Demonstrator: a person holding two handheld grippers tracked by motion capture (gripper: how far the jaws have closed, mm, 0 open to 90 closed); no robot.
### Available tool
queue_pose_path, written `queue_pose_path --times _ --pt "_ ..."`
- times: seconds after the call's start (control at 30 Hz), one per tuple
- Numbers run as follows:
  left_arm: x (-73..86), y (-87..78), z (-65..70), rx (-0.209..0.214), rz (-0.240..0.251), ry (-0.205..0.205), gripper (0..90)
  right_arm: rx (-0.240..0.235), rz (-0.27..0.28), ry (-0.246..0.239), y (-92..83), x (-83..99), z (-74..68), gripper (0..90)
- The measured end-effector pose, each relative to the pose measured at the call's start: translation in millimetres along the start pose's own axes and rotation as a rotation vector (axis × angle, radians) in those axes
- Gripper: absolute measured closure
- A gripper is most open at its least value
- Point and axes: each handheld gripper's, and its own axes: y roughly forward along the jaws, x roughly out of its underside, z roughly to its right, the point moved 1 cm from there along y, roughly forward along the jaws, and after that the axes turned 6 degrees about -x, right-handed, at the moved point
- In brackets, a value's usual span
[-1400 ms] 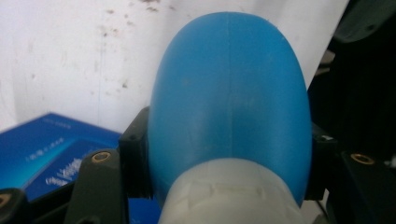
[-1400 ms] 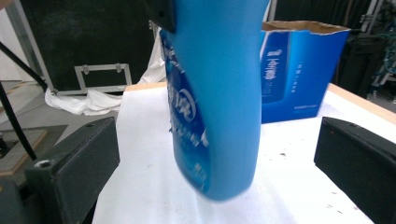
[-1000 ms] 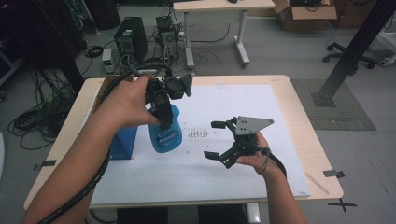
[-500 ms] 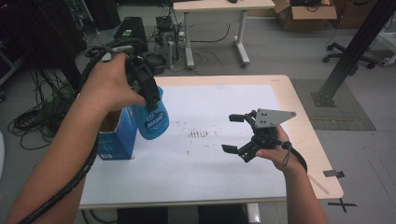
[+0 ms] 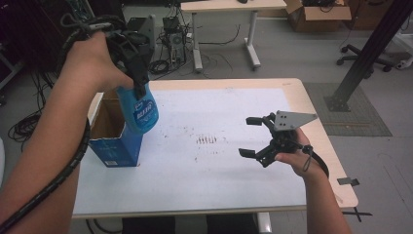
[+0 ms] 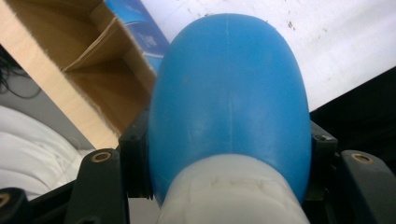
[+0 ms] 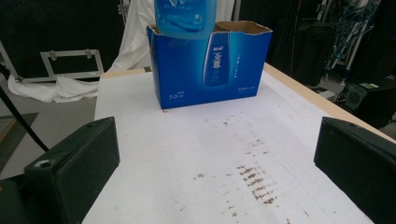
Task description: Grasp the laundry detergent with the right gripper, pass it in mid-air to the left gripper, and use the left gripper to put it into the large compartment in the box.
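The left gripper [image 5: 132, 57], jaws clamped on the blue bottle [image 5: 140, 108], had lifted it off the surface to hang over the open box [image 5: 113, 141], ready for lowering inside. The right gripper [image 5: 254, 136] waited aside, jaws spread, holding nothing.

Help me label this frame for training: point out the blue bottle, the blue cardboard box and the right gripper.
blue bottle [image 5: 141, 109], high view, on its labelled body.
blue cardboard box [image 7: 210, 70], right gripper view, on its printed front wall.
right gripper [image 5: 251, 136], high view, midway between its open fingertips.
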Motion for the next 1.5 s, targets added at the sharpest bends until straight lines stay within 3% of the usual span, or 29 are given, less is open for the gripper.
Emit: queue_pose_path --times 0.2,0.4,0.73,1.13,1.33,1.5 --pt "5.8 -8.8 -24.3 0.031 -0.005 -0.090 38.2 0.006 -0.013 -0.003 -4.8 -0.4 3.3 0.0" --pt "13.4 -15.7 -45.3 0.045 -0.012 -0.156 38.2 0.021 -0.077 -0.013 -9.6 -1.7 8.2 0.0" --pt "24.3 -16.6 -73.0 0.065 -0.020 -0.240 38.1 0.029 -0.319 -0.083 -17.5 -24.0 17.4 0.5" --pt "31.5 -10.2 -94.3 0.076 -0.024 -0.318 38.1 0.022 -0.628 -0.143 -25.3 -58.7 22.8 1.7" --pt "31.6 -5.4 -99.4 0.076 -0.038 -0.347 38.1 0.008 -0.792 -0.137 -24.8 -69.6 26.7 2.5" --pt "32.3 -1.9 -104.3 0.082 -0.038 -0.389 38.1 -0.013 -0.867 -0.122 -22.0 -74.6 28.9 2.7"
